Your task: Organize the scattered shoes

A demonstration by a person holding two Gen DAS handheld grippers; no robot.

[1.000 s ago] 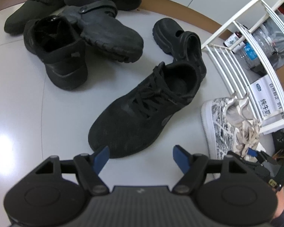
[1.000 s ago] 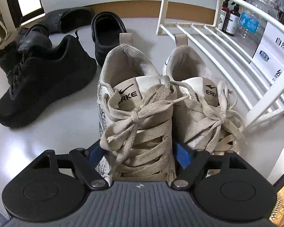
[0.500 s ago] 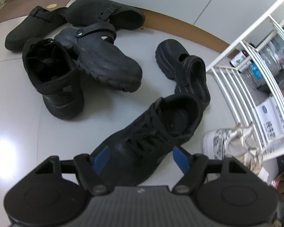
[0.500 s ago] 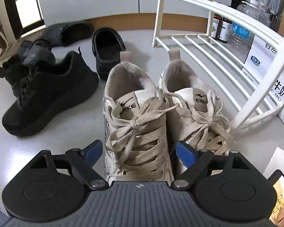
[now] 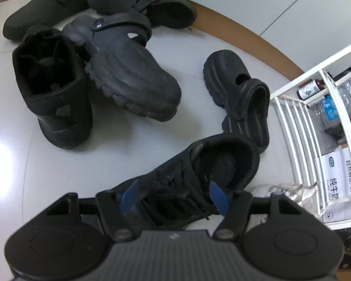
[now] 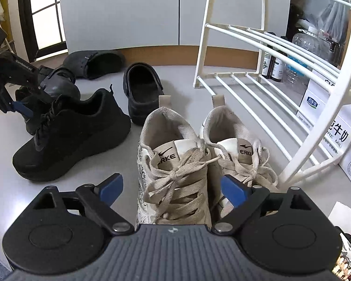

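A black lace-up sneaker (image 5: pixel 199 171) lies on the pale floor, and my left gripper (image 5: pixel 173 198) hangs over its laces. The left jaws are closing with the laced top between the blue pads; I see no pad pressing on it. The right wrist view shows that same sneaker (image 6: pixel 77 135) with the left gripper (image 6: pixel 21 109) above its toe end. A pair of beige sneakers (image 6: pixel 175 164) stands side by side in front of the white rack (image 6: pixel 257 86). My right gripper (image 6: pixel 172 189) sits above the left beige shoe, its jaws opening and the pads clear of the shoe.
A black clog (image 5: pixel 241 98) lies past the sneaker's heel. Further left are a dark strapped clog (image 5: pixel 131 75), a black ankle boot (image 5: pixel 51 89) and two more black clogs (image 5: pixel 147 2). Bottles (image 6: pixel 276 65) and white cartons (image 6: pixel 334 126) stand behind the rack.
My left gripper has moved forward over the black sneaker and its jaws have narrowed. My right gripper has let go of the left beige shoe, widened and lifted back a little.
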